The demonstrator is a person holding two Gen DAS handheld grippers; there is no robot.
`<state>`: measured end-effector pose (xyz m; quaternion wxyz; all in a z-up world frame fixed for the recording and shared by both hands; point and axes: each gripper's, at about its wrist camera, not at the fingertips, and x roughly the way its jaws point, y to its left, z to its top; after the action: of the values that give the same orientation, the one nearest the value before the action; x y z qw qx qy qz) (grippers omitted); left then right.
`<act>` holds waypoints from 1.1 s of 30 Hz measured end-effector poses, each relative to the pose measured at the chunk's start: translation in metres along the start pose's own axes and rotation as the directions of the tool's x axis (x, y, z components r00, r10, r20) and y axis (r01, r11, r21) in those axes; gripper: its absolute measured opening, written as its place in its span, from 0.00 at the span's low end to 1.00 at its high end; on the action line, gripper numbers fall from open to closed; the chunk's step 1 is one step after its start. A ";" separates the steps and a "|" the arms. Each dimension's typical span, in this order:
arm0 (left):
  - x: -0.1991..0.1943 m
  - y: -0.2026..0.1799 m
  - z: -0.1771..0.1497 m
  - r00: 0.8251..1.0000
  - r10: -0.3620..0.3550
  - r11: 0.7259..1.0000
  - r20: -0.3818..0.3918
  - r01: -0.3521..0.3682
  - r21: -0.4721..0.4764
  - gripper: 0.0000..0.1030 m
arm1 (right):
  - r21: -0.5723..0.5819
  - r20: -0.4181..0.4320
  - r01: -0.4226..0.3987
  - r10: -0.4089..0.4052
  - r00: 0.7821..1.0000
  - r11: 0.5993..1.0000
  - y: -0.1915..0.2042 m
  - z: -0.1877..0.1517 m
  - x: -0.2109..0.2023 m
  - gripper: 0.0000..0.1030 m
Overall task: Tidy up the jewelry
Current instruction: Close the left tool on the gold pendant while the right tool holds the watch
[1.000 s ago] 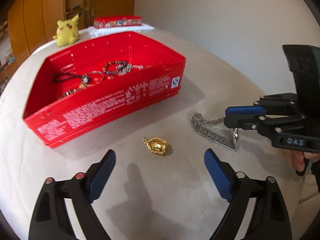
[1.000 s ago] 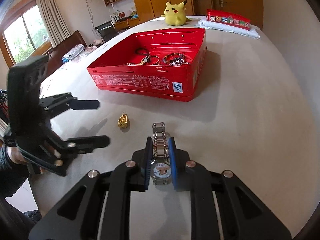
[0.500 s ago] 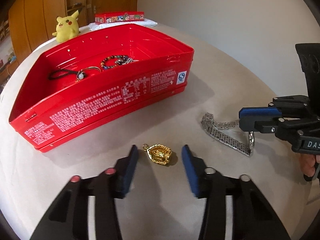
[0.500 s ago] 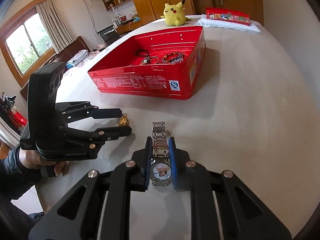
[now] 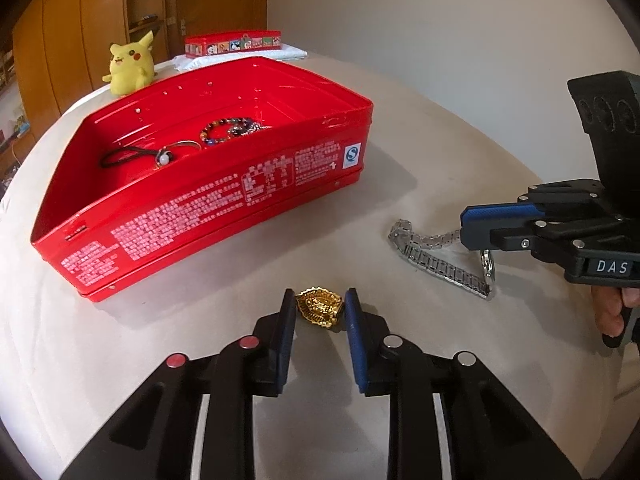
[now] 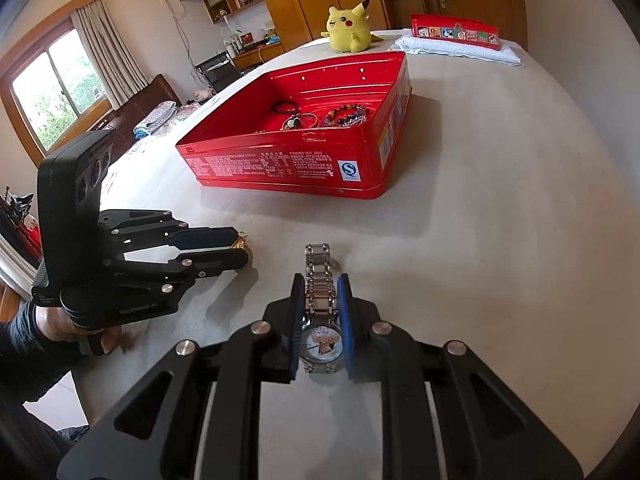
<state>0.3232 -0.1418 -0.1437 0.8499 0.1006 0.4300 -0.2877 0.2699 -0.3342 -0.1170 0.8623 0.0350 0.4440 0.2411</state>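
Your left gripper [image 5: 319, 307] sits at lower centre of its view; its jaws have just been closing and now pinch the gold pendant [image 5: 319, 309] on the table [image 5: 440, 152]. Your right gripper [image 6: 320, 304] clamps the steel watch [image 6: 321, 345]. The red tin [image 5: 224, 208] holding bracelets lies upper left.

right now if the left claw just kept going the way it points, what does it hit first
Almost at once the table: the left claw angles down at it, jaws just closing around the gold pendant, which looks touched on both sides. On a shallower line it would likely reach the red tin next; depth is unclear.
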 end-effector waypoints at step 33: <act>-0.079 0.008 -0.011 0.993 0.048 0.999 0.111 -0.047 -0.016 0.24 | -0.087 0.031 0.025 -0.022 0.999 0.996 0.052 0.020 -0.032 0.14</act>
<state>0.2837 -0.0987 -0.0882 0.8799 0.0890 0.3810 -0.2696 0.2503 -0.2993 -0.0669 0.8723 -0.0043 0.4205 0.2496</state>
